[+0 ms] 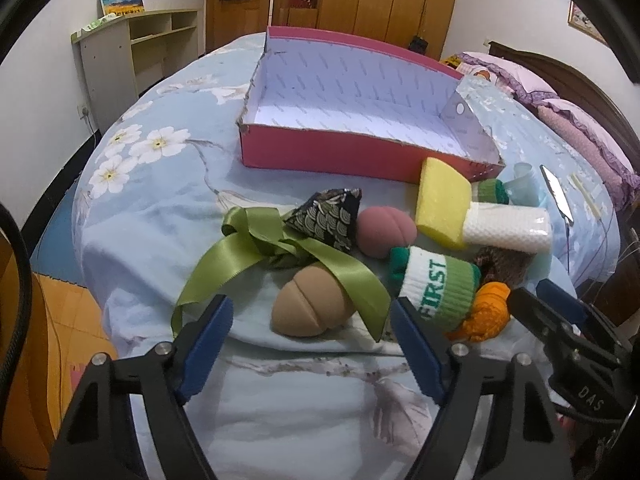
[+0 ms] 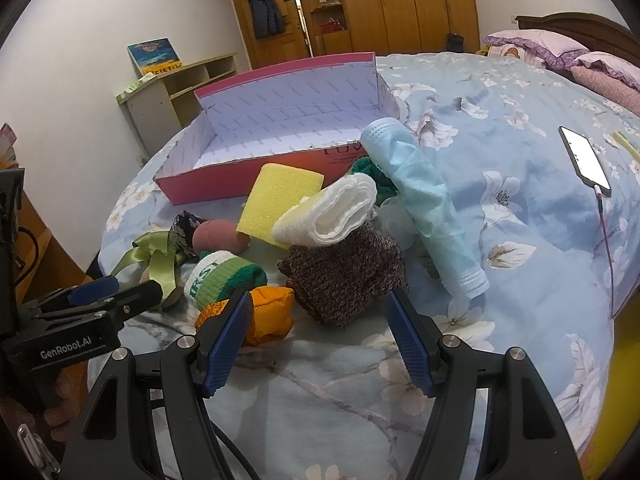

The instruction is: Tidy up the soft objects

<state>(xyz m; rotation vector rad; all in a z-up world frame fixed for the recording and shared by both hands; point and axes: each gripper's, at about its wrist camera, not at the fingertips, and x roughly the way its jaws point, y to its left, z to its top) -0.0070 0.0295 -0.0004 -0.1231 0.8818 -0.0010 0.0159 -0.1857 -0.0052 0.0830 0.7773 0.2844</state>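
Note:
A pile of soft objects lies on the bed in front of a pink box (image 1: 320, 156) with an empty white inside. My left gripper (image 1: 310, 312) is open just before a tan sponge (image 1: 310, 308) and a green ribbon (image 1: 256, 240). Nearby lie a pink sponge (image 1: 384, 230), a patterned pouch (image 1: 328, 216), a green-white "FIRST" sock (image 1: 436, 288), a yellow sponge (image 1: 440, 200) and a white cloth roll (image 1: 508, 226). My right gripper (image 2: 318, 308) is open in front of a brown knit item (image 2: 344, 276), with an orange pouch (image 2: 268, 312) beside its left finger. A blue mask (image 2: 424, 208) leans on the pile.
A phone (image 2: 586, 160) with a cable lies on the floral bedspread (image 2: 520, 220) to the right. Pink pillows (image 2: 560, 48) sit by the headboard. A shelf unit (image 1: 132, 52) stands by the wall left of the bed, wardrobes behind.

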